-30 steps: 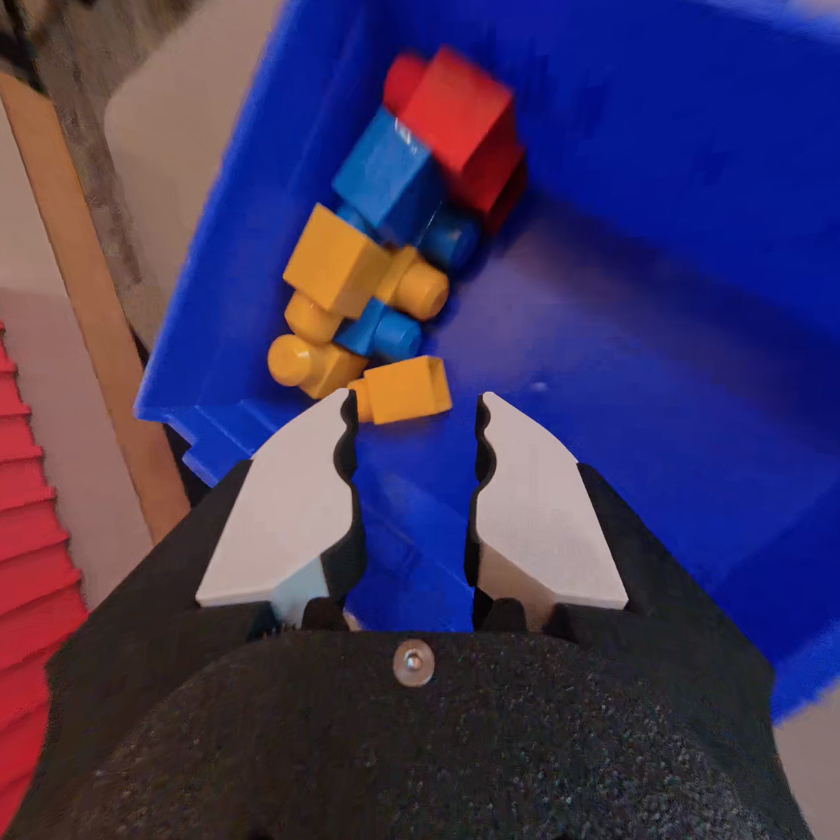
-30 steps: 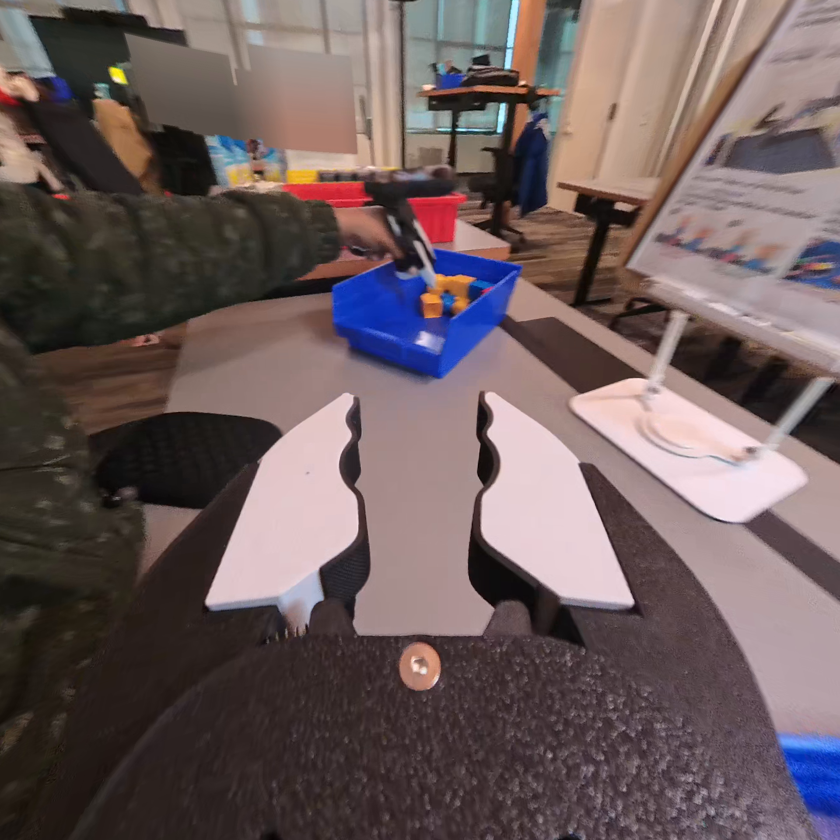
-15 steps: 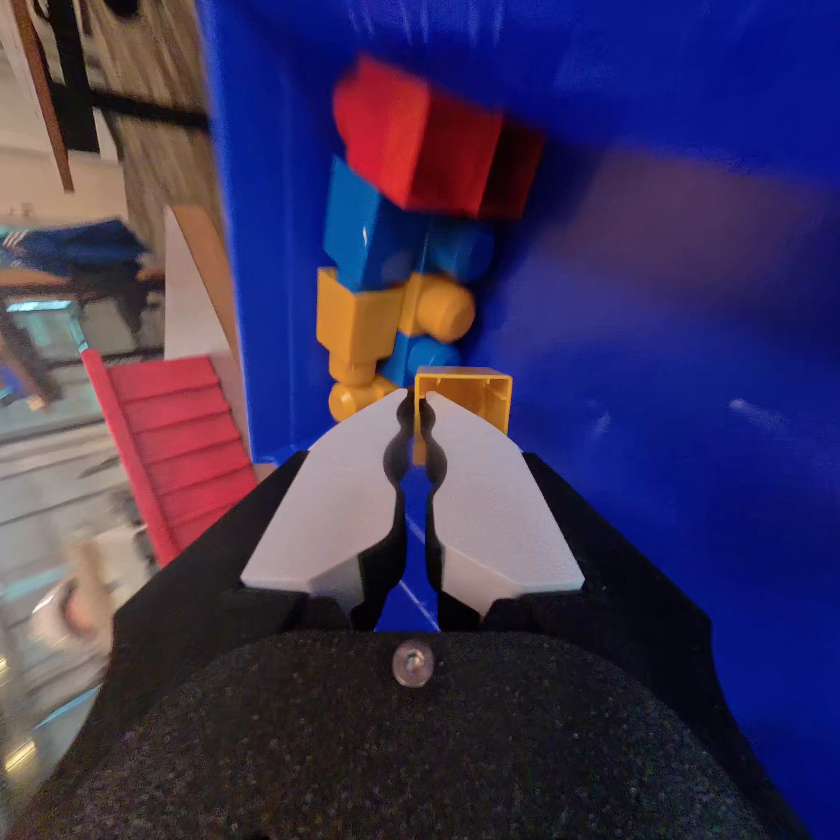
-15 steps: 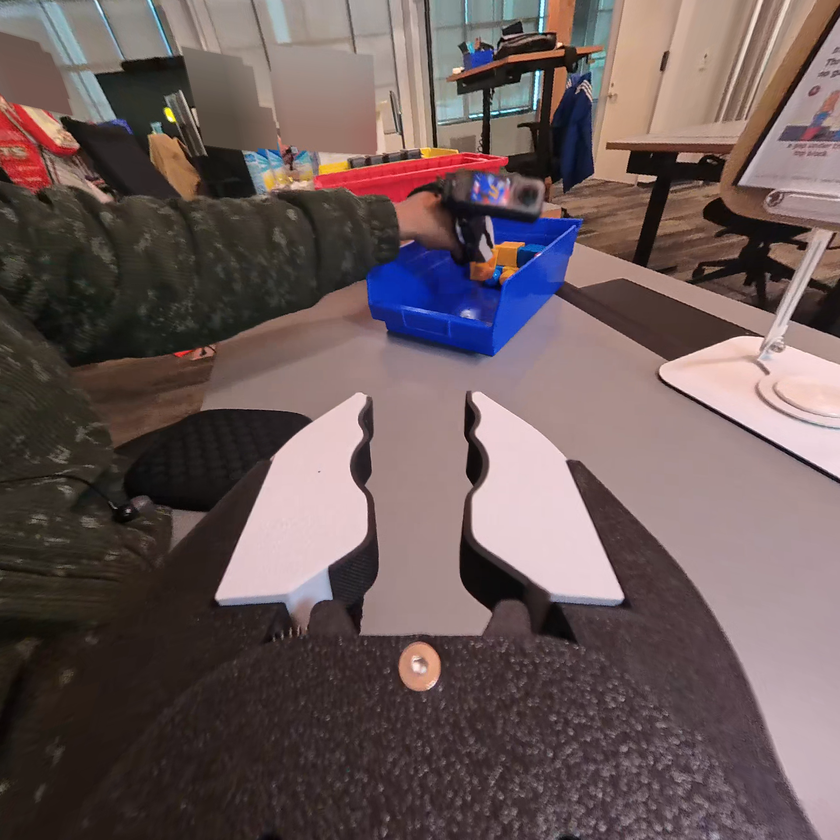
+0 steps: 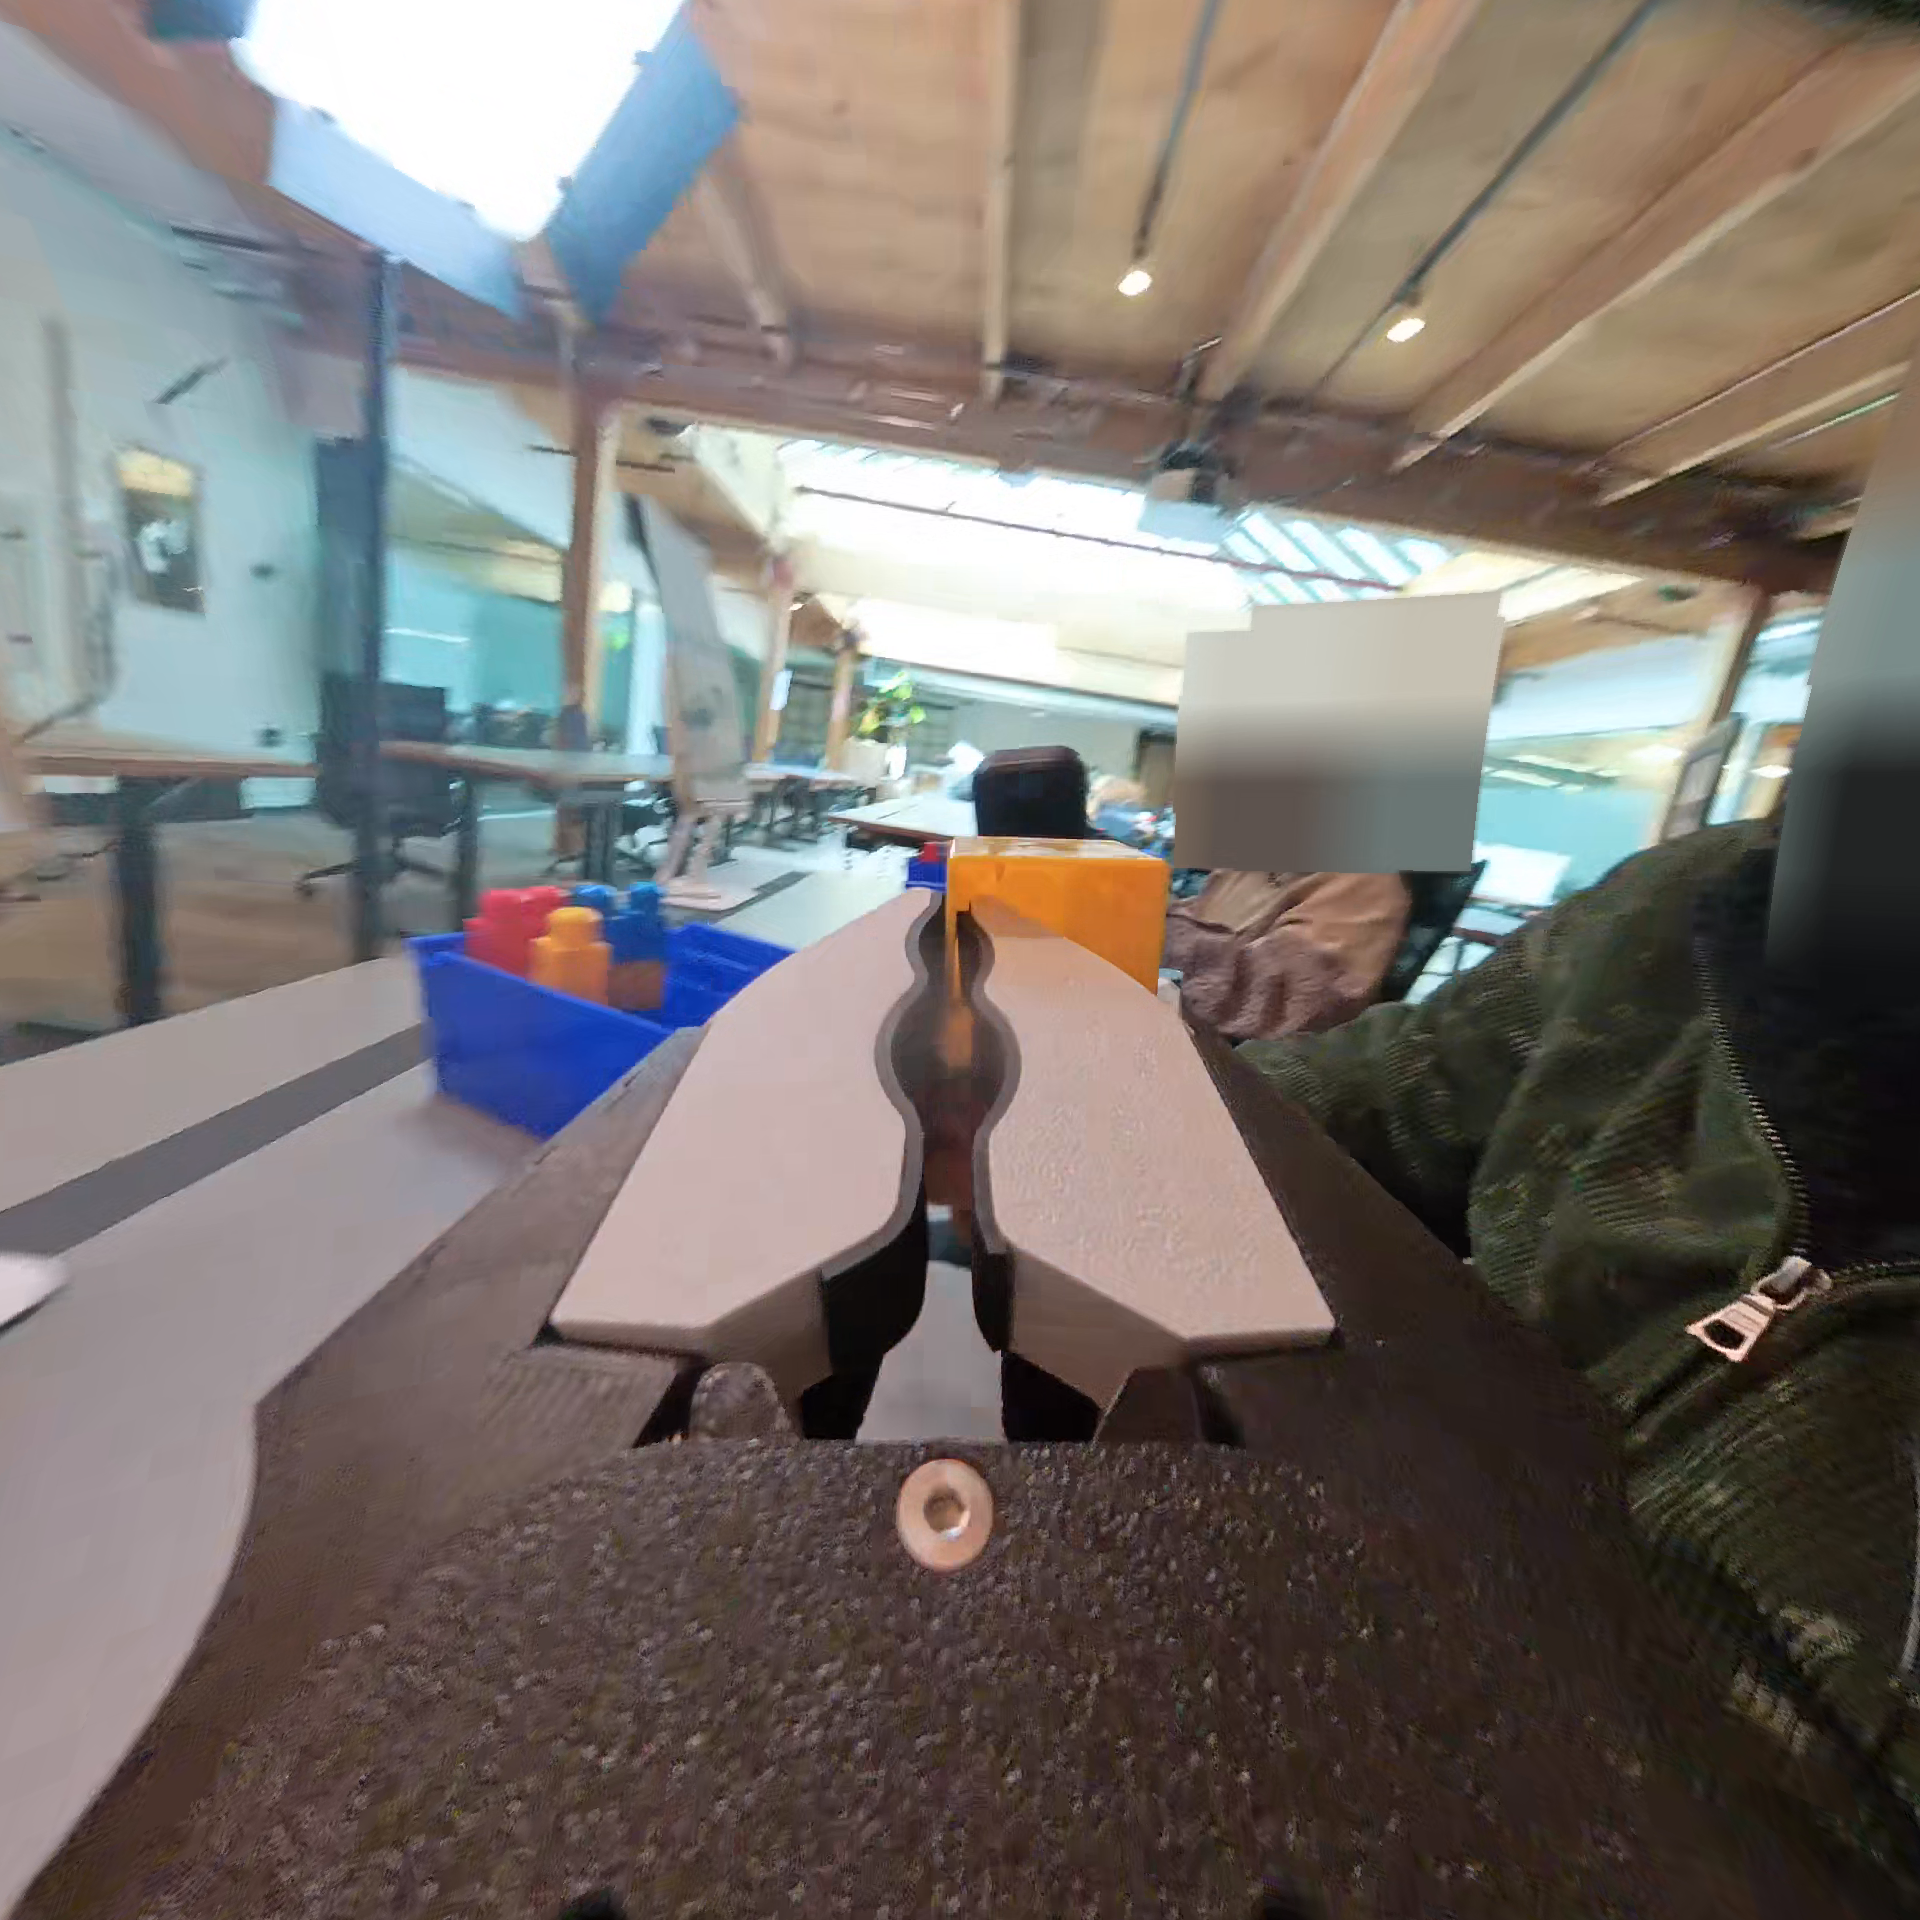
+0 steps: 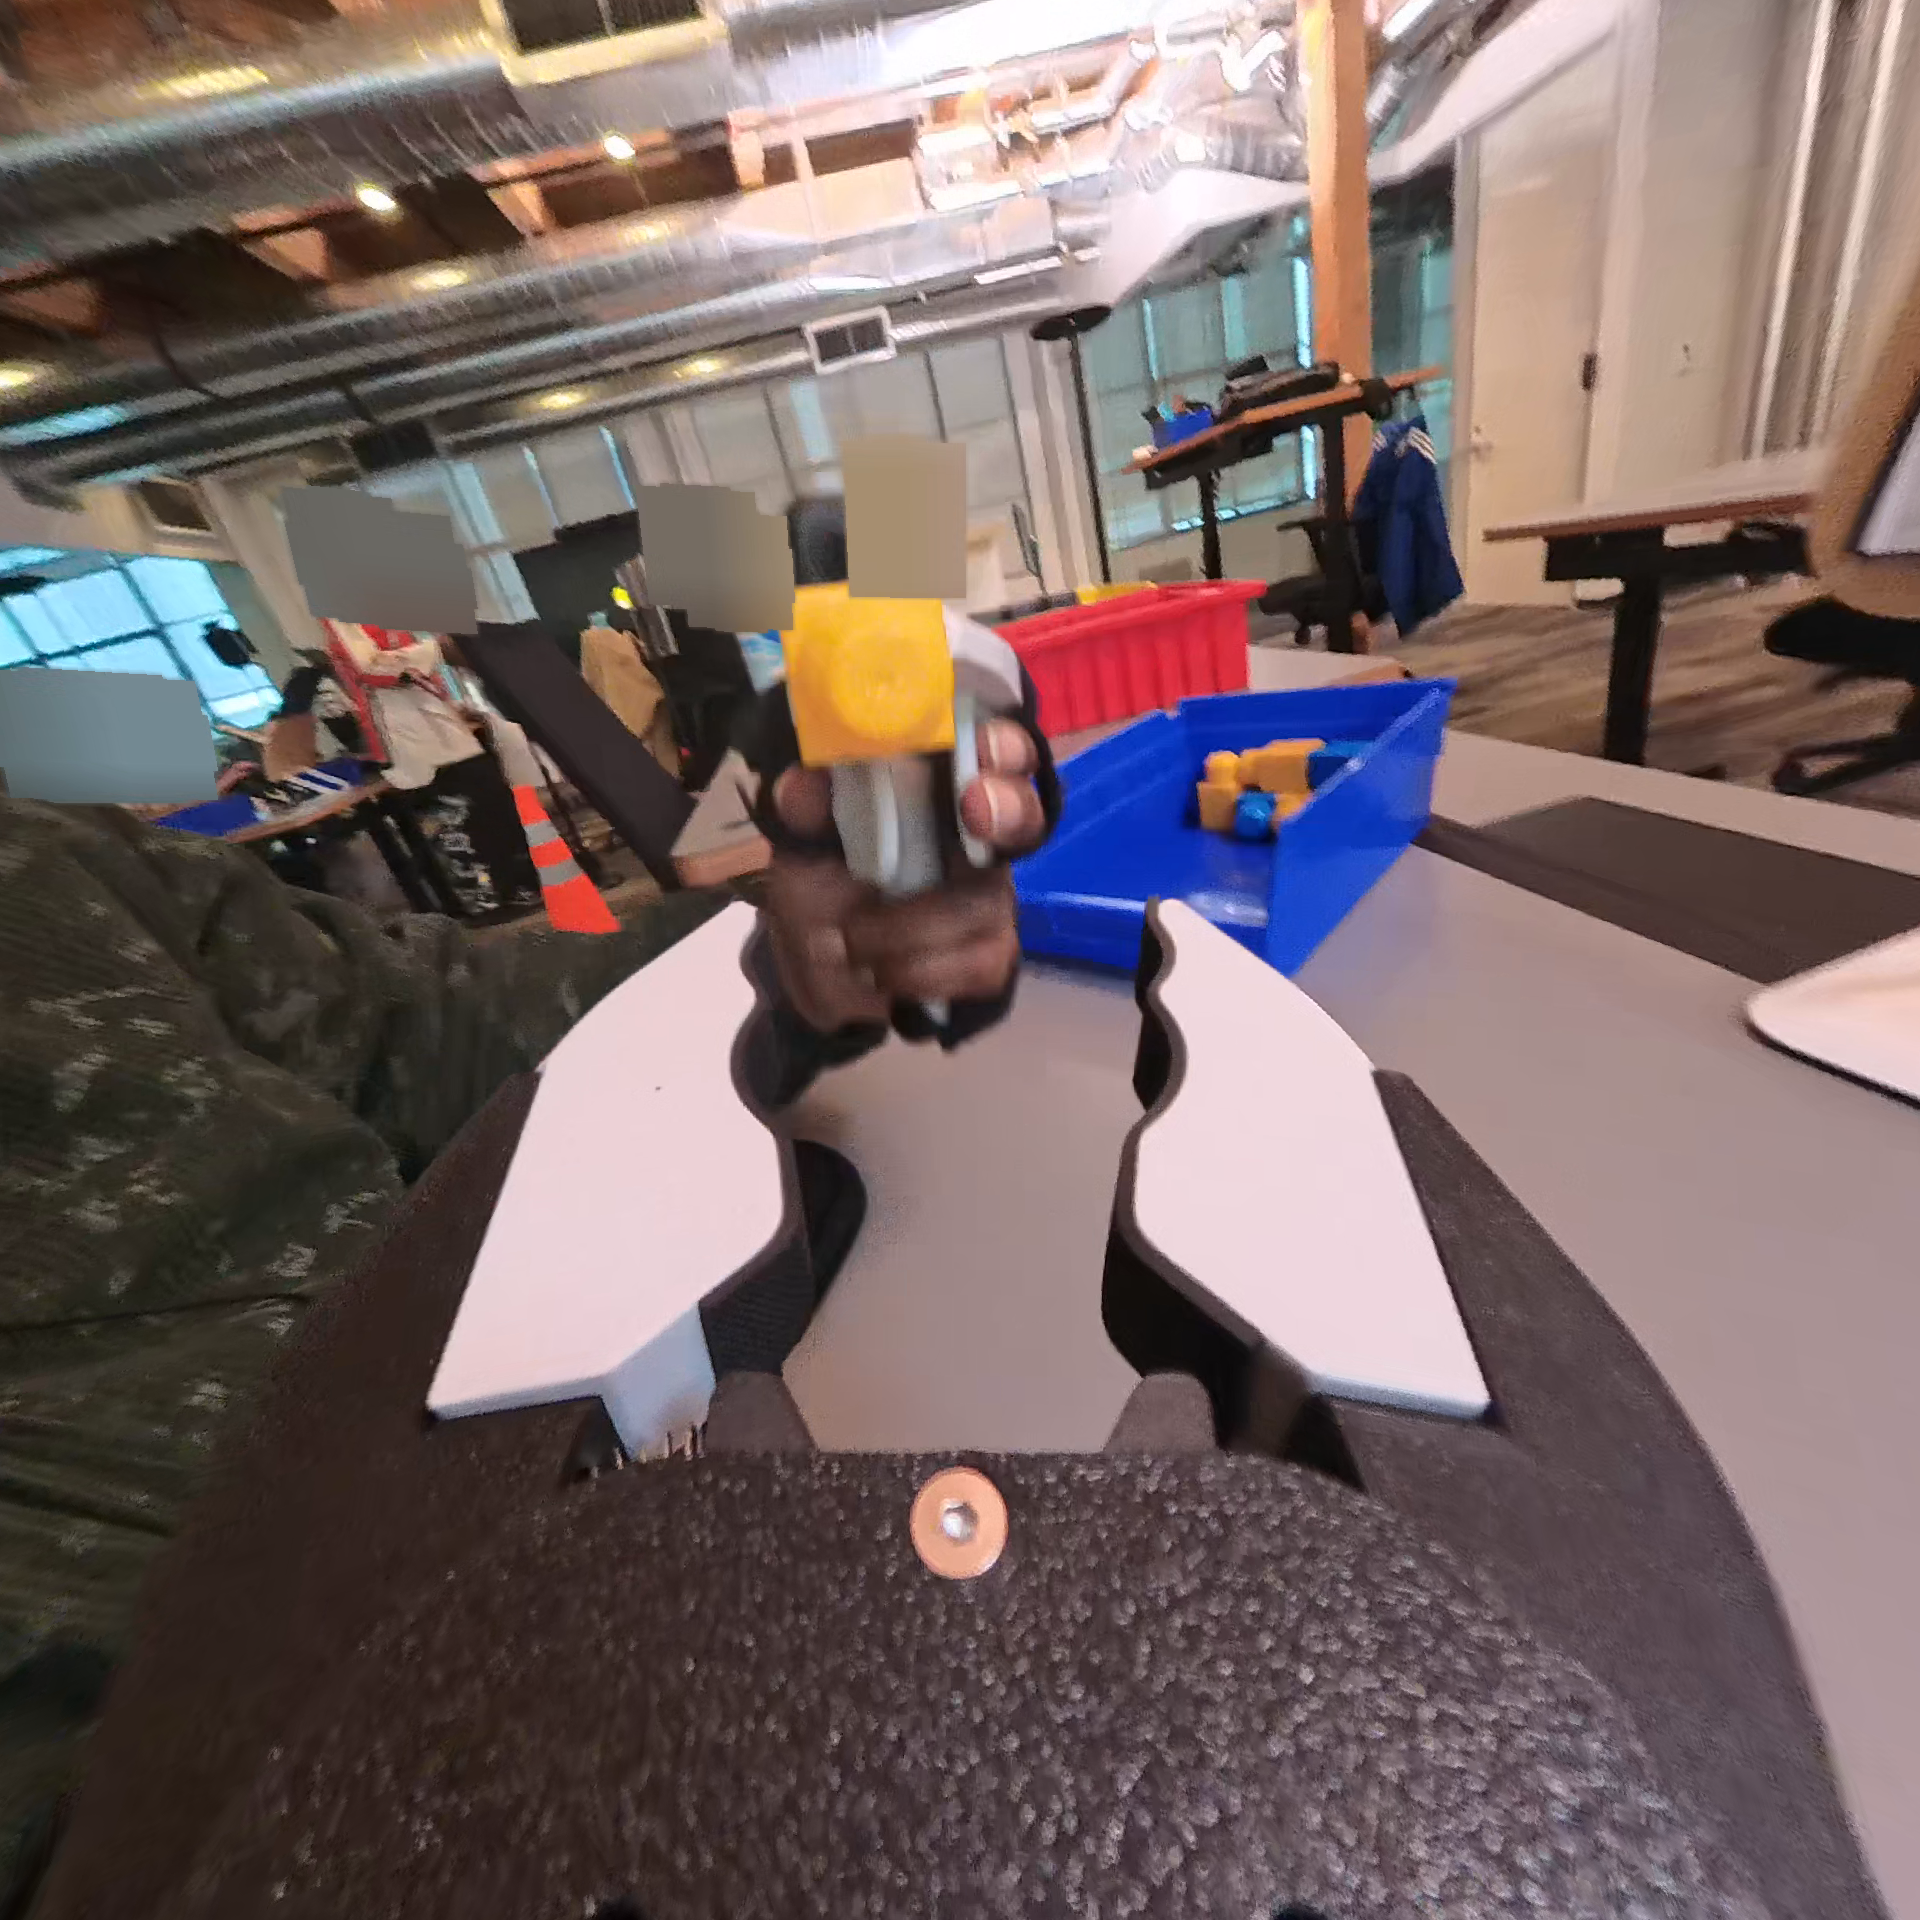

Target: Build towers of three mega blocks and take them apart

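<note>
My left gripper (image 5: 954,914) is shut on the wall of a yellow block (image 5: 1081,909) and holds it in the air above the grey table (image 5: 156,1299). The right wrist view shows the same block (image 6: 871,675) stud-first, held up by the left gripper (image 6: 904,821) in front of my right gripper (image 6: 943,920). My right gripper is open and empty, low over the table. The blue bin (image 6: 1247,852) holds several yellow, blue and red blocks (image 6: 1262,784); it also shows in the left wrist view (image 5: 520,1023).
A white stand base (image 6: 1849,1013) lies at the right on the table. A black strip (image 6: 1683,894) runs across the table beyond the bin. A red bin (image 6: 1132,649) stands behind. The person's green sleeve (image 6: 208,1039) fills the left. Spacing between my two grippers at the tips: around 6 centimetres.
My left gripper shut on the yellow block in the bin, lifted it out and swung it back toward my right gripper. My right gripper opened wider and tilted up.
</note>
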A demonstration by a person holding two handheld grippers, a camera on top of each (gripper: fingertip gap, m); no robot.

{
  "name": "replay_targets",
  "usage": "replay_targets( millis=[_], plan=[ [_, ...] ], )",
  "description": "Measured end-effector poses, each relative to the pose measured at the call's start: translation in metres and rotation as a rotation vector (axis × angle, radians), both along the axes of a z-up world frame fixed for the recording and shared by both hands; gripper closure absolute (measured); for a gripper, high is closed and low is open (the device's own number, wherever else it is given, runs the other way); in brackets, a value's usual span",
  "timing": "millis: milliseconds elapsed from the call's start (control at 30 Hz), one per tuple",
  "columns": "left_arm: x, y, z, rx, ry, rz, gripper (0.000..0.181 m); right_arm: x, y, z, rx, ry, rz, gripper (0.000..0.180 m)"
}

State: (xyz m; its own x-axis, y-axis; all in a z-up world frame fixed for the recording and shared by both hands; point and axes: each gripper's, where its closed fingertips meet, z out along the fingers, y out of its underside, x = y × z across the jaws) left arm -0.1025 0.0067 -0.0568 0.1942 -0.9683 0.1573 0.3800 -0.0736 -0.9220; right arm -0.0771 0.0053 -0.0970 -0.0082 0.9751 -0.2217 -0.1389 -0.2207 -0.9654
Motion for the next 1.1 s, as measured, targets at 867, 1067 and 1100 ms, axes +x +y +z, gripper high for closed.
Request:
replay_targets(
  millis=[867,1067,1100],
  plan=[
    [-0.402,0.200,-0.110,-0.615,1.499,1.200,0.137,0.094,-0.016,-0.166,0.348,-1.442,0.255,0.145],
    [-0.445,0.212,-0.153,-0.638,1.752,1.099,0.129,0.089,-0.016,-0.177,0.359,-1.435,0.268,0.137],
    [-0.449,0.214,-0.158,-0.638,1.776,1.090,0.127,0.088,-0.015,-0.176,0.359,-1.422,0.259,0.132]
  ],
)
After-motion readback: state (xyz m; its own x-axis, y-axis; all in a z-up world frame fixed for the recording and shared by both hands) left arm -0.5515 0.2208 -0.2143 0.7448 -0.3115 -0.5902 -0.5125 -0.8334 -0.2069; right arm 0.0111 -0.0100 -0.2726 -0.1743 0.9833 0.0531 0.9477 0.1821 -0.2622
